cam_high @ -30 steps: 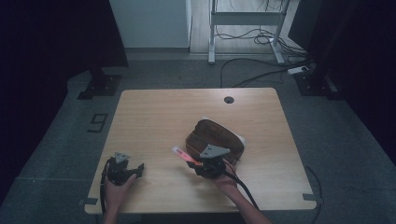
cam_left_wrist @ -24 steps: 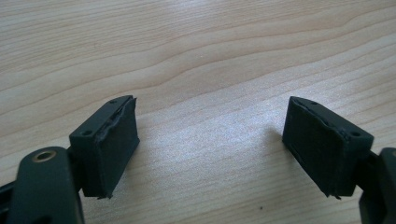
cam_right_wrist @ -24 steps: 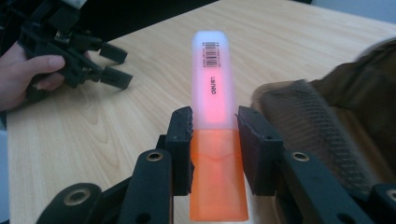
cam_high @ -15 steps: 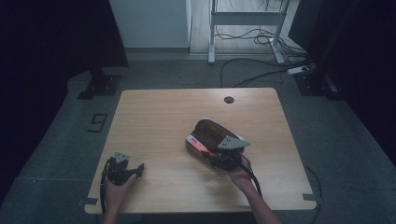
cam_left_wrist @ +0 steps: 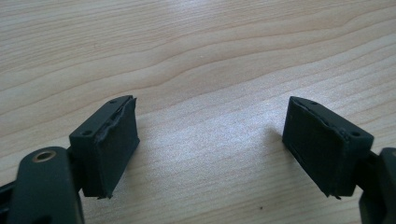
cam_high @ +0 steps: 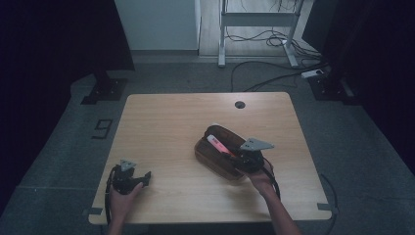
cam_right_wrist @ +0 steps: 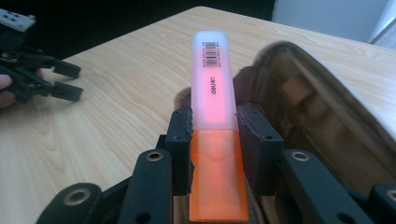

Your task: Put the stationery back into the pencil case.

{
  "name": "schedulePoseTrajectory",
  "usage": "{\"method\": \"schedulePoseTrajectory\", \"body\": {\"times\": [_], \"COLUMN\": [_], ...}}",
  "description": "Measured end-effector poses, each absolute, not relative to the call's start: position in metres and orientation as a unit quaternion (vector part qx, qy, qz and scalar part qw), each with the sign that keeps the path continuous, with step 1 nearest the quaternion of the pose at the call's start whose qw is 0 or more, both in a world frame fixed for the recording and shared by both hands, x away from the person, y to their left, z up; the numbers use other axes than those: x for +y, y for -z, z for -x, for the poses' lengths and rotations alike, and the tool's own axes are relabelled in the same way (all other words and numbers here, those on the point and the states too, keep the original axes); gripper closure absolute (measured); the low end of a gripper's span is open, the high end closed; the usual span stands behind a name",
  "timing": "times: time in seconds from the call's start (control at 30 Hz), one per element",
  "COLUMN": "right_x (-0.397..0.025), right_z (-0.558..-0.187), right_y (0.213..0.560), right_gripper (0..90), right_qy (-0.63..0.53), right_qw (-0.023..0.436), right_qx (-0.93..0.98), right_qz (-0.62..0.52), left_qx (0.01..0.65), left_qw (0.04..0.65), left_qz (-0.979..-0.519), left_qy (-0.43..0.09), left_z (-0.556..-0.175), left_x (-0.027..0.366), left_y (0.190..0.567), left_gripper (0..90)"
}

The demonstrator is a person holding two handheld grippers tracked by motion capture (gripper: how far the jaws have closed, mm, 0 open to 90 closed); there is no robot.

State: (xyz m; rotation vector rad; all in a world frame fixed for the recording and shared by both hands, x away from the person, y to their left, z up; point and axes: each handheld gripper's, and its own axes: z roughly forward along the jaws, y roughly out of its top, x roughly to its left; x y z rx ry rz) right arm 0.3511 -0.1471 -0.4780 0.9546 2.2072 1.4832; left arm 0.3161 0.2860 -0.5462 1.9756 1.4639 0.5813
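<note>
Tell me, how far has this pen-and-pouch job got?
The brown pouch already lies open on the table. In hand: the right gripper is clamped on an orange highlighter and holds it over the pouch's opening. The left gripper rests open near the table's near left corner, holding nothing. Left to do, it seems: lower the highlighter into the pouch and let go; perhaps closing the pouch follows.
</note>
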Motion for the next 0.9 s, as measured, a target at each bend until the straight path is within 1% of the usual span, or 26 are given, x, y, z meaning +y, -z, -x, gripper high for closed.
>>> {"method": "schedulePoseTrajectory", "body": {"times": [0.53, 0.73, 0.9], "right_x": [-0.161, -0.16, -0.155], "right_z": [-0.362, -0.364, -0.365], "right_y": [0.487, 0.493, 0.497], "right_gripper": [65.7, 65.7, 65.6], "right_qy": [-0.491, -0.476, -0.447], "right_qw": [0.183, 0.186, 0.203], "right_qx": [0.774, 0.782, 0.798], "right_qz": [-0.356, -0.356, -0.351], "left_qx": [0.553, 0.552, 0.552], "left_qw": [0.303, 0.303, 0.302], "left_qz": [-0.744, -0.745, -0.745], "left_qy": [-0.219, -0.219, -0.22], "left_z": [-0.316, -0.316, -0.316], "left_x": [0.286, 0.286, 0.286], "left_y": [0.546, 0.546, 0.546], "left_gripper": [18.1, 18.1, 18.1]}}
